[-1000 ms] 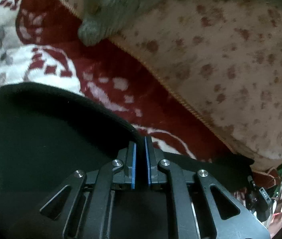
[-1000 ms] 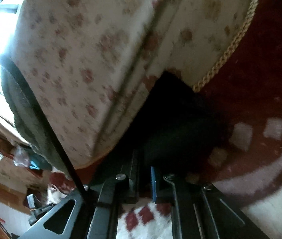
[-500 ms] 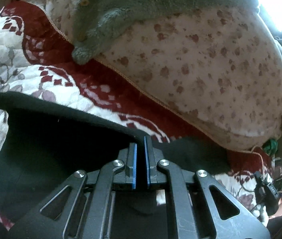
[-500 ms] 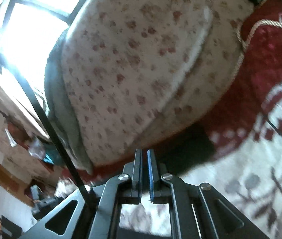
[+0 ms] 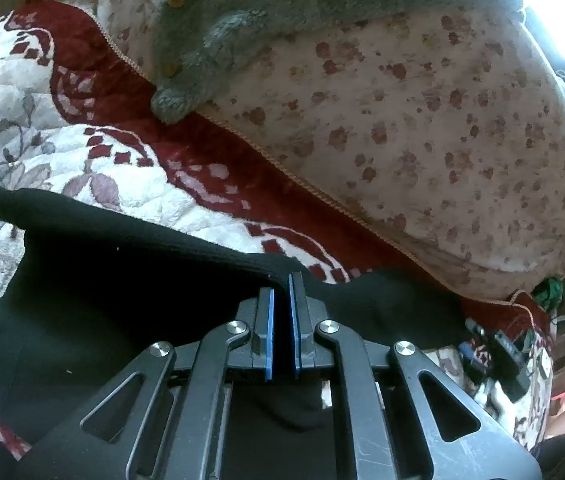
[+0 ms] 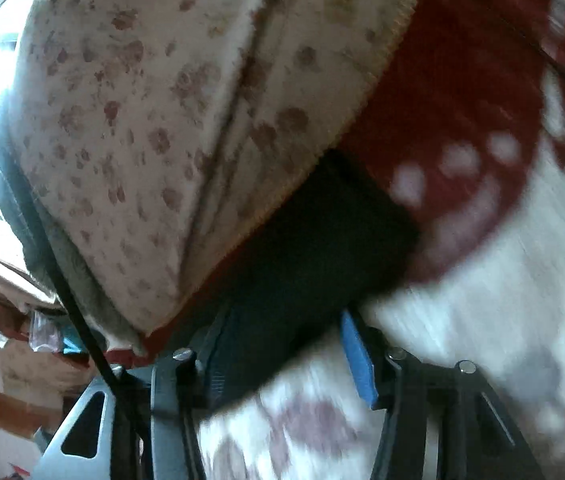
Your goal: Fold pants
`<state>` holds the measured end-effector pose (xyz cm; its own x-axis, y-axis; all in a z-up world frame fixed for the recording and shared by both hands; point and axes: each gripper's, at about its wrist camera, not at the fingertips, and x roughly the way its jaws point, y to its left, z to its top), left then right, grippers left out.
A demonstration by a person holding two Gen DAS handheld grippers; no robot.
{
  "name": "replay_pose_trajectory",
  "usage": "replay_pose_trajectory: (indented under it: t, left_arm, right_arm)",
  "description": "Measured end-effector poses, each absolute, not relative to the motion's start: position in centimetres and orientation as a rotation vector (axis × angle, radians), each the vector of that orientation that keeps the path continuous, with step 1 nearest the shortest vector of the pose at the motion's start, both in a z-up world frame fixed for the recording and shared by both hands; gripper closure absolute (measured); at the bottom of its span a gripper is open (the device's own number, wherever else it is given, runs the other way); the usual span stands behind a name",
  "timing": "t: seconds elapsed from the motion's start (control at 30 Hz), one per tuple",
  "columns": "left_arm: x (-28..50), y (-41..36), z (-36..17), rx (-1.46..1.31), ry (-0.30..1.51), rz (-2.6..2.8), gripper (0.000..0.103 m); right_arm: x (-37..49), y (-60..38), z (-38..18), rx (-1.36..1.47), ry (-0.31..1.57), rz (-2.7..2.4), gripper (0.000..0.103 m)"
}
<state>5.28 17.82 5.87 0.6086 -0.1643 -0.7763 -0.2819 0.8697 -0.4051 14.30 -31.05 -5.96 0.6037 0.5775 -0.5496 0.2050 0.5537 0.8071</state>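
Left first, our left gripper (image 5: 281, 312) pinches the black pants (image 5: 114, 288) at a fold edge on the quilt (image 5: 42, 160) — soft, limp. Right view: the right gripper (image 6: 282, 352) is opening around a pants end — grip edges.

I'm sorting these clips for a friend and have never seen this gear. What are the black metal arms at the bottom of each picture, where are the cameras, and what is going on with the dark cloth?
Each picture comes from a camera fixed on a hand-held two-finger gripper, looking forward along its fingers; a person carries one in each hand. The left gripper is shut on the edge of the black pants, which lie on a red-and-white floral quilt. The right gripper is opening, with an end of the pants between its blue pads, no longer pinched. Behind lies a big floral pillow with a grey knit garment draped over it.
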Motion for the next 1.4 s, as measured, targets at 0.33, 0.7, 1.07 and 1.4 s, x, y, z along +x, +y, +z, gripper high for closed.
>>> replay_pose_trajectory:
  t: [0.33, 0.7, 1.07, 1.4]
  left_arm:
    - [4.6, 17.9, 6.7, -0.538, 0.918, 0.048, 0.097]
    - [-3.8, 16.7, 8.9, -0.462, 0.858, -0.052, 0.098]
    - [-8.7, 15.3, 0.7, -0.381, 0.971, 0.009, 0.098]
    - [-9.8, 16.9, -0.2, -0.466, 0.974, 0.029, 0.097]
  right_arm:
    - [11.5, -32.8, -3.4, 1.069, 0.772, 0.375, 0.098]
    - [-2.7, -35.6, 4.0, 0.981, 0.647, 0.491, 0.098]
    - [-8.3, -35.2, -4.6, 1.004, 0.796, 0.337, 0.098]
    - [-8.8, -34.5, -3.8, 0.873, 0.882, 0.254, 0.082]
